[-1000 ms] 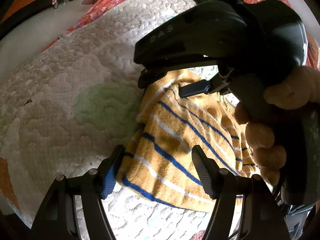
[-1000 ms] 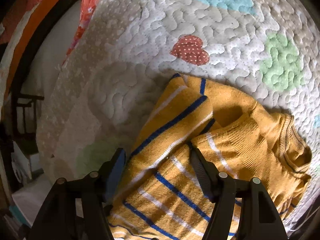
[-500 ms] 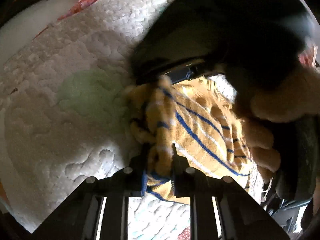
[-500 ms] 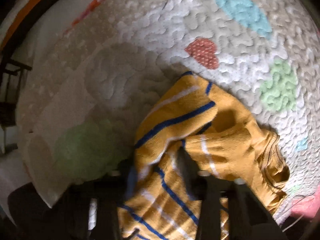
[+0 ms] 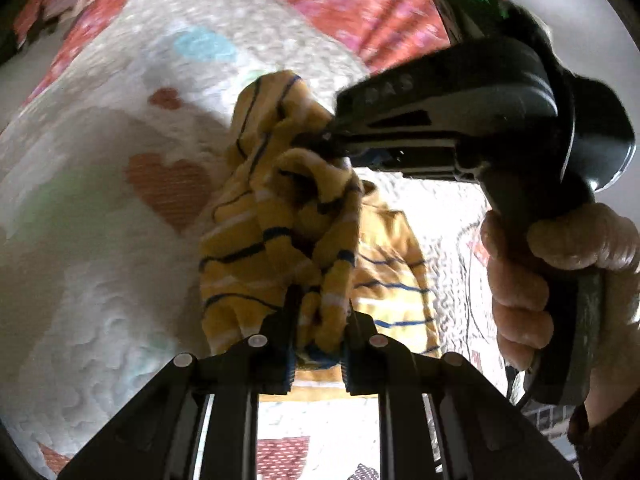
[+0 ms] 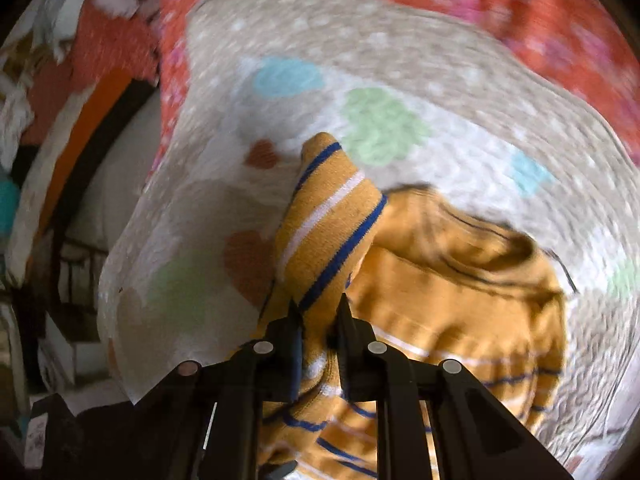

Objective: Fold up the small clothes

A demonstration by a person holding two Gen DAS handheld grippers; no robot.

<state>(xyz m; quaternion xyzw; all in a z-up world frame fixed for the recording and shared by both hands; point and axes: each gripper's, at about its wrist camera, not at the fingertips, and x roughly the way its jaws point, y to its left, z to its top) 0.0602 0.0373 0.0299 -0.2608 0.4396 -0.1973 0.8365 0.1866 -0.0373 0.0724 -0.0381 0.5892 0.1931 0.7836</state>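
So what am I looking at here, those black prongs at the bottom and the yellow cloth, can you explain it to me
No robot here: a person holds a two-fingered gripper in each hand, with a wide-angle camera on each looking along its fingers. The black prongs at the bottom are those fingers. One picture is from the left gripper, the other from the right gripper. In the left view you also see the right gripper from outside, with the hand holding its handle. Below lies a quilt patterned with hearts. Both grippers pinch a yellow striped sweater; the left is shut on it, and the right's jaws are closing with the cloth between them.
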